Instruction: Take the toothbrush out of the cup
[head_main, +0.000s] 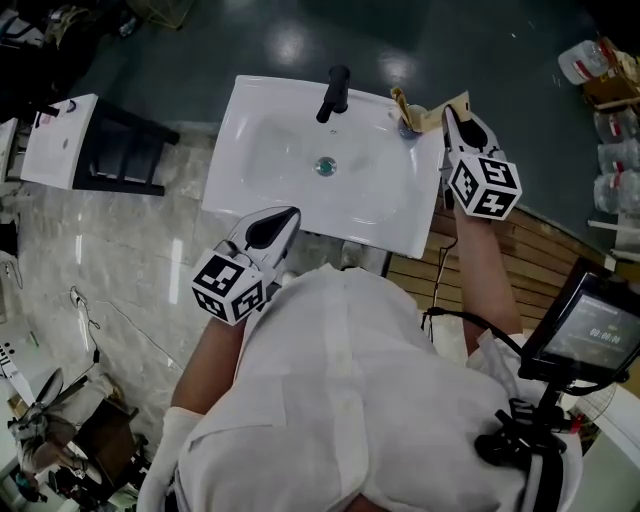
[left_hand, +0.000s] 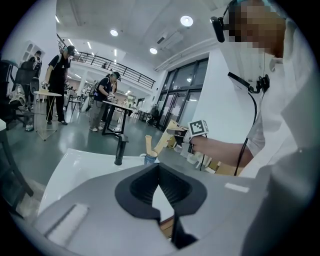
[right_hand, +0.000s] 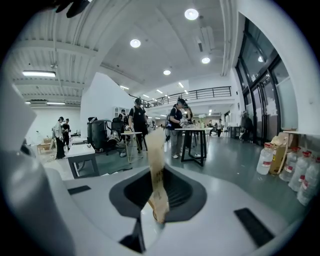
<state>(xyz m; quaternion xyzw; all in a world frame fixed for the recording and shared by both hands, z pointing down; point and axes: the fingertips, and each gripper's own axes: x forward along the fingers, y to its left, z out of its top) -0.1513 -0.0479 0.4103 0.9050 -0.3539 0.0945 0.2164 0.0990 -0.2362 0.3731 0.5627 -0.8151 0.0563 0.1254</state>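
Observation:
A small blue cup (head_main: 409, 123) stands on the back right corner of the white sink (head_main: 270, 150). One tan toothbrush (head_main: 401, 101) stands in the cup. My right gripper (head_main: 449, 114) is shut on a second tan toothbrush (head_main: 447, 107), which slants from its jaws down toward the cup. In the right gripper view this toothbrush (right_hand: 156, 170) stands up between the pads of my right gripper (right_hand: 156, 202). The left gripper view shows the cup (left_hand: 150, 159) and the held toothbrush (left_hand: 165, 137), its lower end close above the rim. My left gripper (head_main: 288, 214) is shut and empty at the sink's front edge.
A black faucet (head_main: 335, 92) stands at the back of the basin, with the drain (head_main: 325, 166) in the middle. Plastic bottles (head_main: 590, 62) stand on the floor at the right. A screen on a stand (head_main: 585, 335) is near my right elbow. A second sink (head_main: 60, 140) is at the left.

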